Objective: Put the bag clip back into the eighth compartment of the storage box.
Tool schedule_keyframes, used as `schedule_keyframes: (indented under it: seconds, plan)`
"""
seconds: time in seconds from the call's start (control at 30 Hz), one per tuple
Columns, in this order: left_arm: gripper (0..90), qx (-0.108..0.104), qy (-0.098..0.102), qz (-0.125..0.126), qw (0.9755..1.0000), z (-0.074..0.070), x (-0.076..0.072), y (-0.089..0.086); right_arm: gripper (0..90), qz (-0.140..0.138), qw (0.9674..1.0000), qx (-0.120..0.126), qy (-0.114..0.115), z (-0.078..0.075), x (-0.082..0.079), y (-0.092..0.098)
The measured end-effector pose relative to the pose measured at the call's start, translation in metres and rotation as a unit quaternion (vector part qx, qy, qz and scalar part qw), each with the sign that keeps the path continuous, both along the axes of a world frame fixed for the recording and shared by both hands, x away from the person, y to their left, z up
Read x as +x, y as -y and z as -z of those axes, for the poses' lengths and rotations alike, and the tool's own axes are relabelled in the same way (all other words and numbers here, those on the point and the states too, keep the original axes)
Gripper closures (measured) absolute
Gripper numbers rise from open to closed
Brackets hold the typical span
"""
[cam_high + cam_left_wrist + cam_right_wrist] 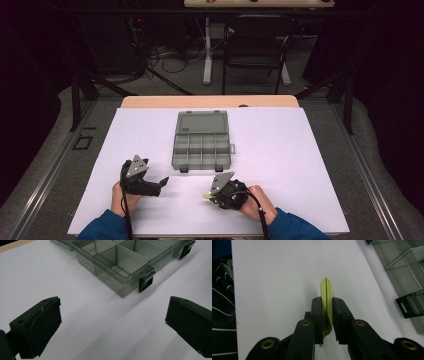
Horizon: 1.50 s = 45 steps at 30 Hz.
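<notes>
The right gripper (pixel 327 315) is clamped on a thin yellow-green plastic piece (pixel 326 293), its two black jaws pressing the flat sides so that the piece stands on edge and sticks out past the jaw tips. Held this way, its free end leads and could be lowered into a narrow slot, which looks like the reason for the grip. What the piece is exactly cannot be told. In the high view this gripper (pixel 209 196) sits on the near side of the organiser box (pixel 202 140), a little to the box's right, with the right hand (pixel 256 201) low over the white table (pixel 300 165) and the gripper pointing left, away from the box's latches.

The left gripper (pixel 112 325) has its jaws wide apart with nothing between them, only bare white surface. It appears ready rather than working. In the high view it (pixel 161 184) lies on the near side of the box and to the box's left, angled towards the box's near left corner, the left hand (pixel 122 197) resting on the table.

The organiser box, grey and see-through, lies open beyond both grippers near the table's middle, its lid (pixel 202 121) folded flat on the far side and its compartments empty, so they can take the piece from above. Two dark latches (pixel 146 281) hang on its near wall.
</notes>
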<state>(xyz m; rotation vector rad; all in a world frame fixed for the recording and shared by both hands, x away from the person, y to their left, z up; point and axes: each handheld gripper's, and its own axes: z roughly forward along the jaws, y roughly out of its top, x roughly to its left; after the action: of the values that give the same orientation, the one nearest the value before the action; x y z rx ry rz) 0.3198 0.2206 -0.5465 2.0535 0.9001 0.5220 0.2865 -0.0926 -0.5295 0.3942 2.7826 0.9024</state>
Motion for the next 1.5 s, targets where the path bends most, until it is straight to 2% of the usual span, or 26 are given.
schedule_keyframes:
  seconds: [0.6, 0.67, 0.77, 0.93, 1.5]
  plan:
    - [0.1, -0.003, 0.001, -0.003, 1.0, 0.0, 0.0, 0.0, 80.2, 0.04, 0.999, 0.013, 0.017, -0.006, 0.012, 0.015]
    - [0.1, -0.002, 0.002, -0.001, 1.0, 0.0, 0.0, 0.0, 80.2, 0.053, 0.9983, 0.016, 0.016, -0.008, 0.013, 0.018]
    - [0.1, -0.001, 0.001, -0.003, 1.0, 0.0, 0.0, 0.0, 80.2, 0.054, 0.9982, 0.018, 0.018, -0.009, 0.016, 0.02]
    - [0.1, 0.0, 0.0, -0.003, 1.0, 0.0, 0.0, 0.001, 80.2, 0.072, 0.9969, 0.024, 0.022, -0.012, 0.019, 0.026]
    - [0.1, 0.002, 0.003, 0.001, 1.0, 0.0, 0.0, 0.001, 80.2, 0.094, 0.9944, 0.027, 0.04, -0.018, 0.025, 0.036]
